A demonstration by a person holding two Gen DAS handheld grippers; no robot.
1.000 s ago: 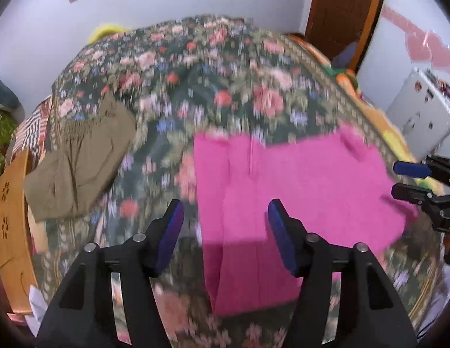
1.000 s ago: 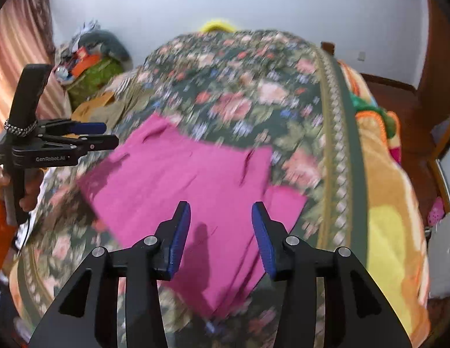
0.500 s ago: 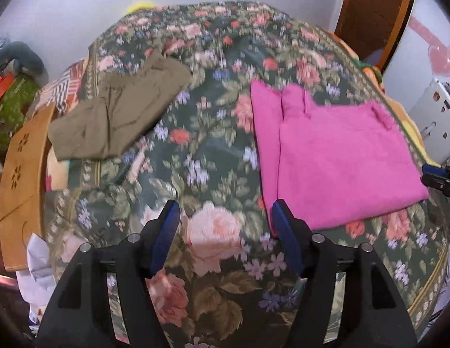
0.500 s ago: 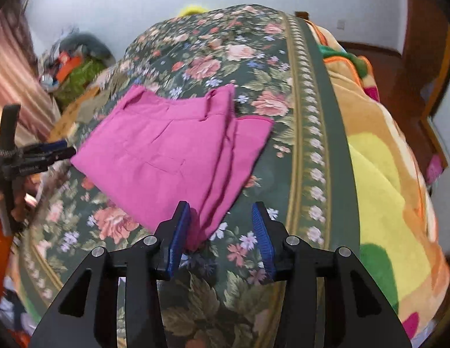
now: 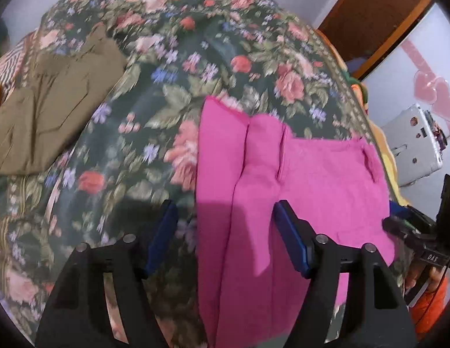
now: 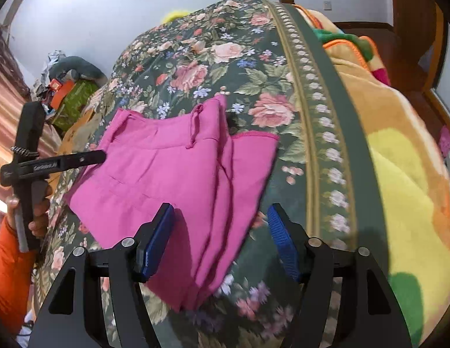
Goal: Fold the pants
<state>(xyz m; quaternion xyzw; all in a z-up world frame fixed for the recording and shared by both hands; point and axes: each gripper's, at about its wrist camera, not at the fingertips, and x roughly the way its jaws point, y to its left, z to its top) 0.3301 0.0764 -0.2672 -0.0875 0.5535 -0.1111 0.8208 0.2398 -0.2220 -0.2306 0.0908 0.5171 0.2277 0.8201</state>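
Pink pants (image 5: 300, 179) lie folded in layers on the floral bedspread (image 5: 172, 58); they also show in the right wrist view (image 6: 178, 174). My left gripper (image 5: 225, 232) is open and empty, hovering just above the near left edge of the pants. My right gripper (image 6: 219, 240) is open and empty above the near folded edge of the pants. The left gripper also shows in the right wrist view (image 6: 88, 156) at the pants' left side. The right gripper shows at the right edge of the left wrist view (image 5: 399, 217).
Olive-brown folded pants (image 5: 50, 107) lie at the bed's far left. An orange and yellow blanket (image 6: 399, 159) covers the bed's right side. A white appliance (image 5: 413, 145) and a wooden door (image 5: 370, 14) stand beyond the bed. Clutter (image 6: 68, 87) is piled by the wall.
Both grippers have moved back in close over the pink pants after pulling away half a second ago. The pants lie folded and still. Both grippers stay open.
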